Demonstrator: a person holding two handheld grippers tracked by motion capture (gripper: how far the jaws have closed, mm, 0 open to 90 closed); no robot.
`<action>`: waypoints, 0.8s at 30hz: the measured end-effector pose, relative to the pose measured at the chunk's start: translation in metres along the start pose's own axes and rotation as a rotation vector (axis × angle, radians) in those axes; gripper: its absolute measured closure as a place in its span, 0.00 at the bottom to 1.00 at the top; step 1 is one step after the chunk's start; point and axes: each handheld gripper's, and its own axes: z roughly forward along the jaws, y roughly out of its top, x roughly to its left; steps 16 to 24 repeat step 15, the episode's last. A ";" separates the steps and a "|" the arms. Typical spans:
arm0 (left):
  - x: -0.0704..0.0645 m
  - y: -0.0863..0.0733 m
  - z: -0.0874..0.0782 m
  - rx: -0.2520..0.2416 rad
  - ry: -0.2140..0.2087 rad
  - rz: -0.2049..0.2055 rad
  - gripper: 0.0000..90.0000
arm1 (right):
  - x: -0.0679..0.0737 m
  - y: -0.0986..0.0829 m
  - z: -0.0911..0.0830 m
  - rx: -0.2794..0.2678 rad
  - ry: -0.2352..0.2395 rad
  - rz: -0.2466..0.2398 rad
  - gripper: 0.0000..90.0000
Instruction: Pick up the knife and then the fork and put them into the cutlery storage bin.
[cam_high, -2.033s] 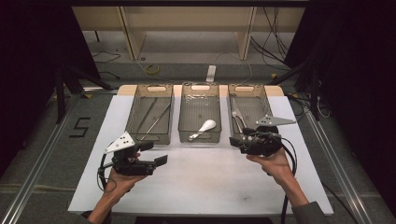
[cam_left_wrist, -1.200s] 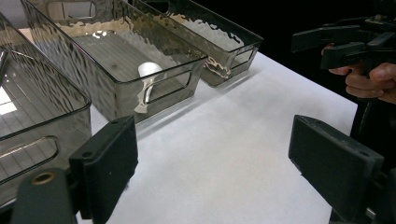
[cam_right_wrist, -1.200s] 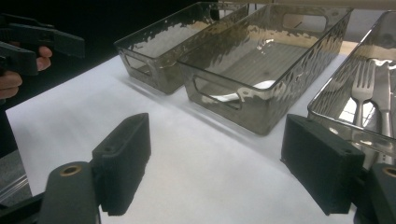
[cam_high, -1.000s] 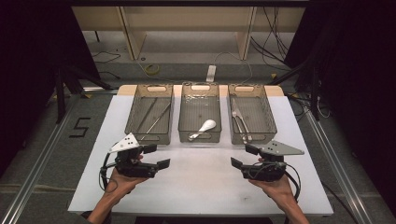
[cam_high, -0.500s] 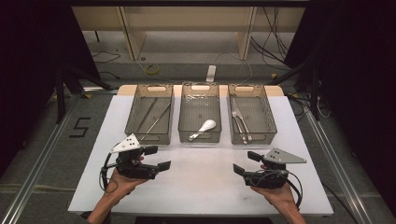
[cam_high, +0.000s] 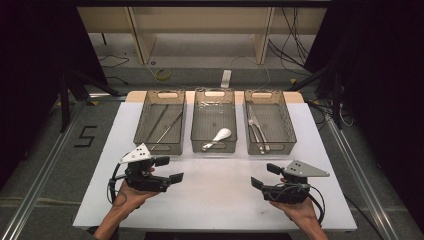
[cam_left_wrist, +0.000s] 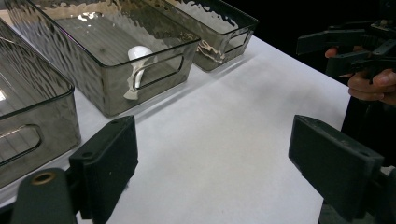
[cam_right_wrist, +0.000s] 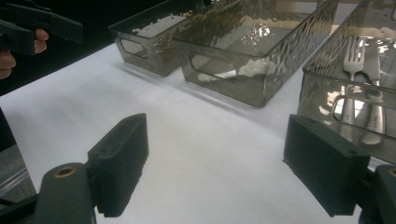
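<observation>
Three smoky clear bins stand in a row at the far side of the white table (cam_high: 220, 200). The left bin (cam_high: 141, 120) holds long thin metal sticks (cam_high: 167, 125). A white spoon (cam_high: 220, 136) (cam_left_wrist: 135, 53) lies in the middle bin (cam_high: 214, 93). Inside the right bin (cam_high: 286, 125) are a fork and other metal cutlery (cam_high: 256, 131) (cam_right_wrist: 355, 60). My left gripper (cam_high: 169, 169) (cam_left_wrist: 219, 158) hovers open near the left bin's front, holding nothing. My right gripper (cam_high: 265, 176) (cam_right_wrist: 219, 163) is open and holds nothing, low over the table in front of the right bin.
Bare white tabletop lies between the two grippers and the bins. Past the table's far edge are a wooden shelf frame (cam_high: 145, 40), floor cables and a power strip (cam_high: 226, 78). A "5" mark (cam_high: 85, 136) is on the floor at left.
My right gripper has drawn back from the right bin's front toward the near edge of the table and sunk lower. My left gripper has barely shifted.
</observation>
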 end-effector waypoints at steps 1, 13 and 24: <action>0.000 0.000 0.000 0.000 0.000 0.000 0.17 | 0.000 0.000 0.000 0.000 0.002 -0.002 0.25; 0.000 0.000 0.000 -0.002 0.001 -0.002 0.17 | 0.000 0.000 0.001 -0.001 0.004 -0.003 0.25; 0.001 0.000 0.000 -0.004 0.002 -0.006 0.17 | 0.000 0.000 0.001 -0.002 0.004 -0.003 0.25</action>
